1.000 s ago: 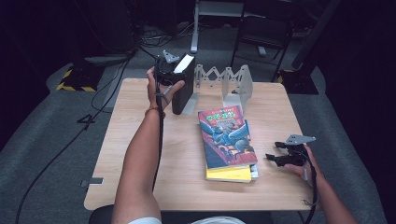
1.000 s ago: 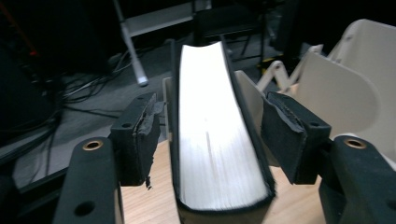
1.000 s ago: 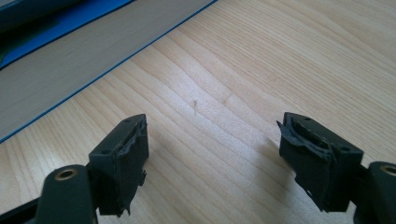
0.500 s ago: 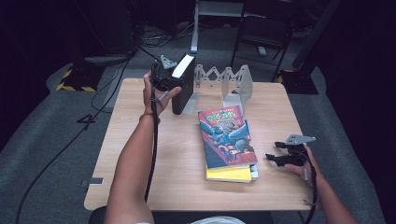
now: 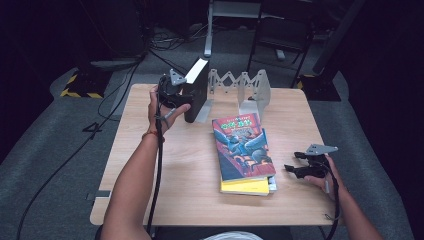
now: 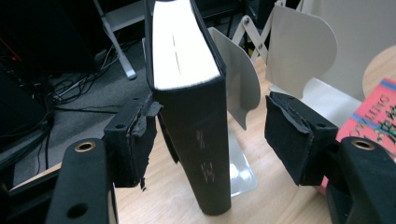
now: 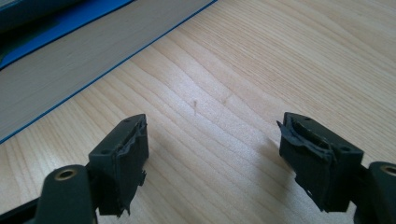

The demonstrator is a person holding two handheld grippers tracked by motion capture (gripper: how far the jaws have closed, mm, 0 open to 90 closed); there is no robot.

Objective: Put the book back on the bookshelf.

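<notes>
While the black book (image 5: 196, 91) is stood up at the table's (image 5: 165, 200) far left edge, the left gripper (image 6: 212, 135) has been let go of it.

Compared w/ a sec ago, the book's been tipped from held-and-leaning to standing on its bottom edge, just beside the first plate of the metal bookend rack (image 5: 250, 90). L jaws are spread wide now, one pad on each side of the spine, neither one clearly touching it, so it looks released and parked, prob job done for this book. Right gripper (image 5: 300, 169) is rested near the right edge, jaws wide apart w/ nothing between, next to the book stack (image 5: 244, 150) in the middle. Prob that stack gets shelved next.
</notes>
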